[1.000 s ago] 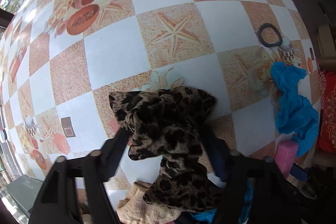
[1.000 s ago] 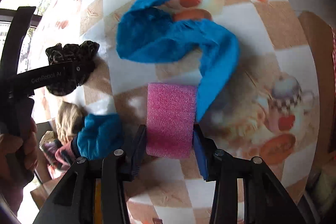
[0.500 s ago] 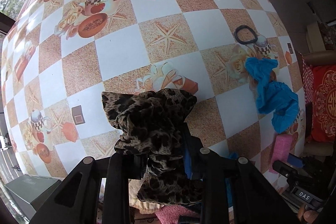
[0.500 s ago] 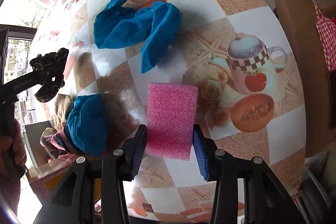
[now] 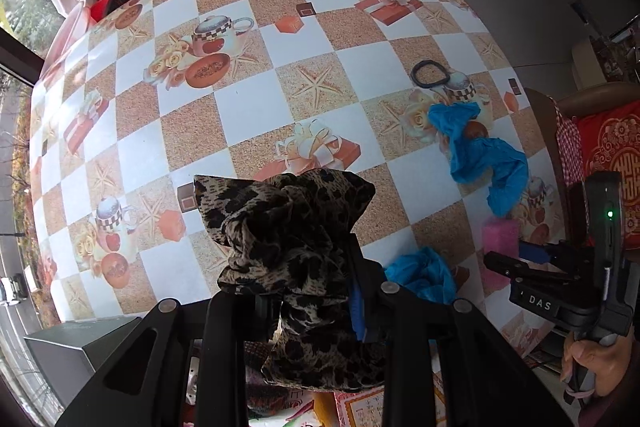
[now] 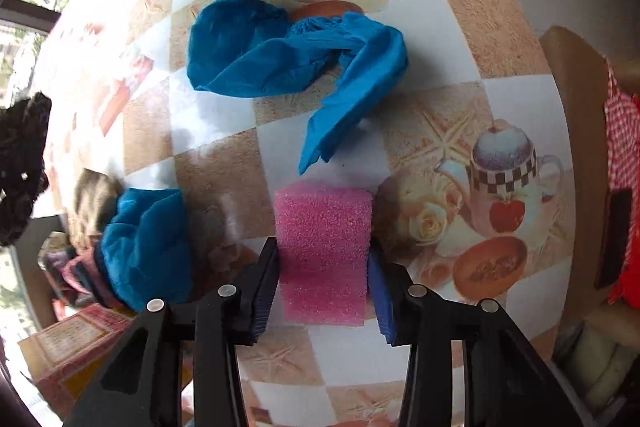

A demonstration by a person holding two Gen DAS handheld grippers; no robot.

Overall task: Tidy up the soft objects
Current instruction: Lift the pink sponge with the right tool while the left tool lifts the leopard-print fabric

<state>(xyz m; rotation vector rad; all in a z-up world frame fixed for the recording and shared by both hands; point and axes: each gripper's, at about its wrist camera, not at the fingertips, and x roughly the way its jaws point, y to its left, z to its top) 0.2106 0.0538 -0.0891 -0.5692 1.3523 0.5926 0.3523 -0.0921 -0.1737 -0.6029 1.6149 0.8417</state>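
Note:
My left gripper (image 5: 310, 291) is shut on a leopard-print cloth (image 5: 292, 235) and holds it high above the near table edge; the cloth also shows at the left edge of the right wrist view (image 6: 22, 163). My right gripper (image 6: 322, 283) is shut on a pink sponge block (image 6: 324, 251), held just above the table; the sponge also shows in the left wrist view (image 5: 500, 237). A blue cloth (image 6: 280, 55) lies spread on the table beyond the sponge, also in the left wrist view (image 5: 476, 151). A second crumpled blue cloth (image 6: 148, 243) hangs at the table's near edge.
A black ring (image 5: 430, 74) lies past the blue cloth. A cardboard box (image 6: 76, 343) with several fabric items stands below the near table edge. A wooden chair with a red cushion (image 5: 608, 155) stands to the right. The checkered tablecloth (image 5: 256, 95) covers the table.
My left gripper has risen and pulled back with the leopard cloth, so more table shows. My right gripper, still holding the sponge, has shifted nearer the spread blue cloth again.

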